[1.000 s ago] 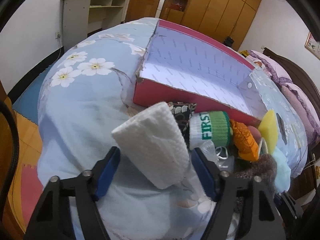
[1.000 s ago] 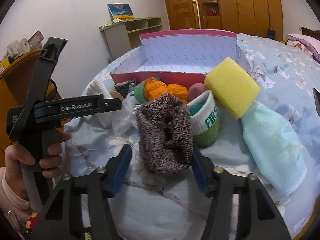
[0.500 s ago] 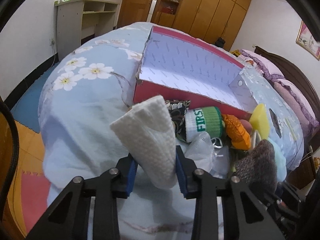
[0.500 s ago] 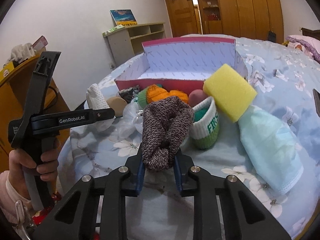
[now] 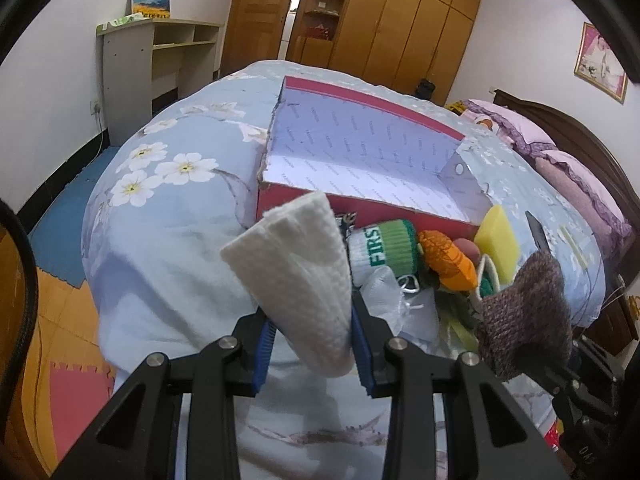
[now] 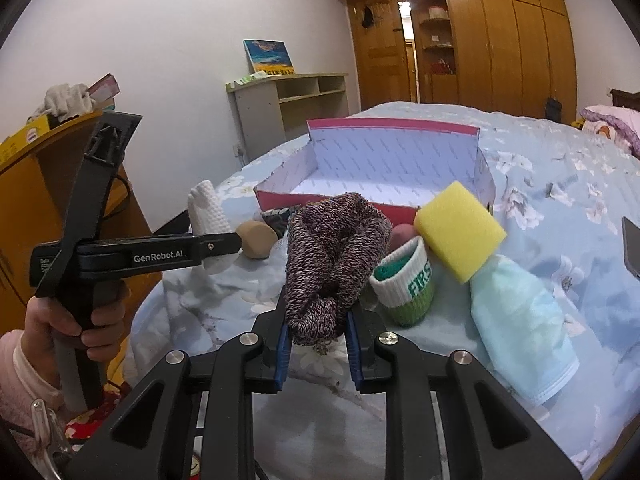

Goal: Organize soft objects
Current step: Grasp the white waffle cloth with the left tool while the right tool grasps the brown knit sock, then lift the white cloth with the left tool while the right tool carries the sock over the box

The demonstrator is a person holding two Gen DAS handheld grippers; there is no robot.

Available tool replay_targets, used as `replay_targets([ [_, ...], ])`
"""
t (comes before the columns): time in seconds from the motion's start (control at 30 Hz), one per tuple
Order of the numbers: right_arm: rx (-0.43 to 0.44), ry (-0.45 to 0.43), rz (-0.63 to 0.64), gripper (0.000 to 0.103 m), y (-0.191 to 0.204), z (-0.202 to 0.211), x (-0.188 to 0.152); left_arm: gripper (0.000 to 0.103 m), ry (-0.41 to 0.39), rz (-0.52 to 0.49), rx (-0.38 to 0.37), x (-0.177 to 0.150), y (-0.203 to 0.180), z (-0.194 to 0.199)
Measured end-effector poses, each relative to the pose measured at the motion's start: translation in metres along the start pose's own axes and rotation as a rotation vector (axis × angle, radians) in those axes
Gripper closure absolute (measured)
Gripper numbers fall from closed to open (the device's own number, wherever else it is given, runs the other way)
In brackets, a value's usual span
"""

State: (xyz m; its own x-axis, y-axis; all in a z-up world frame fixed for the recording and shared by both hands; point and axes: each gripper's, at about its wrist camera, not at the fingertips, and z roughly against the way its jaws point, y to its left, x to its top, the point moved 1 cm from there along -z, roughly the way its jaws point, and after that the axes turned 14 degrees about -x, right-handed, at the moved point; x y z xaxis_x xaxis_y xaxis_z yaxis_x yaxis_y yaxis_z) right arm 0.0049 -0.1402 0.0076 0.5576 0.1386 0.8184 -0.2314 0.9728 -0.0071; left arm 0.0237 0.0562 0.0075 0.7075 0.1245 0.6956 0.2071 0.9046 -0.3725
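The left claw [image 5: 312, 344] squeezes a bumpy white rolled cloth [image 5: 296, 276]. The right claw [image 6: 318, 338] squeezes a fuzzy brown knitted sock [image 6: 332, 264].

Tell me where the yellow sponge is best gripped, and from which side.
Grip the yellow sponge across its two flat broad faces near the raised upper end. Probably come from above: it lies tilted on the light blue cloth, with the red box close behind.

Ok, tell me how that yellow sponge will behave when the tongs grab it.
The yellow sponge looks porous, so it is probably light and will squash under the pads. Its blocky shape suggests it won't roll, though it rests tilted on the mint cloth and may tip.
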Motion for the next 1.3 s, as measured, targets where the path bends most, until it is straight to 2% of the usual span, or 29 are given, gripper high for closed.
replay_targets([
  [0.4,0.016,-0.024,0.017,0.079,-0.006,0.008,0.018,0.067,-0.018,-0.074,-0.007,0.018,-0.017,0.006],
  [0.77,0.011,-0.046,0.021,0.079,-0.017,0.014,0.040,0.067,-0.033,-0.130,-0.023,0.050,-0.032,0.011],
  [1.1,0.006,-0.132,0.059,0.079,-0.019,0.035,0.072,0.067,-0.053,-0.152,-0.030,0.069,-0.041,0.013],
  [1.3,0.014,-0.138,0.052,0.079,-0.023,0.037,0.081,0.067,-0.062,-0.160,-0.029,0.075,-0.044,0.013],
])
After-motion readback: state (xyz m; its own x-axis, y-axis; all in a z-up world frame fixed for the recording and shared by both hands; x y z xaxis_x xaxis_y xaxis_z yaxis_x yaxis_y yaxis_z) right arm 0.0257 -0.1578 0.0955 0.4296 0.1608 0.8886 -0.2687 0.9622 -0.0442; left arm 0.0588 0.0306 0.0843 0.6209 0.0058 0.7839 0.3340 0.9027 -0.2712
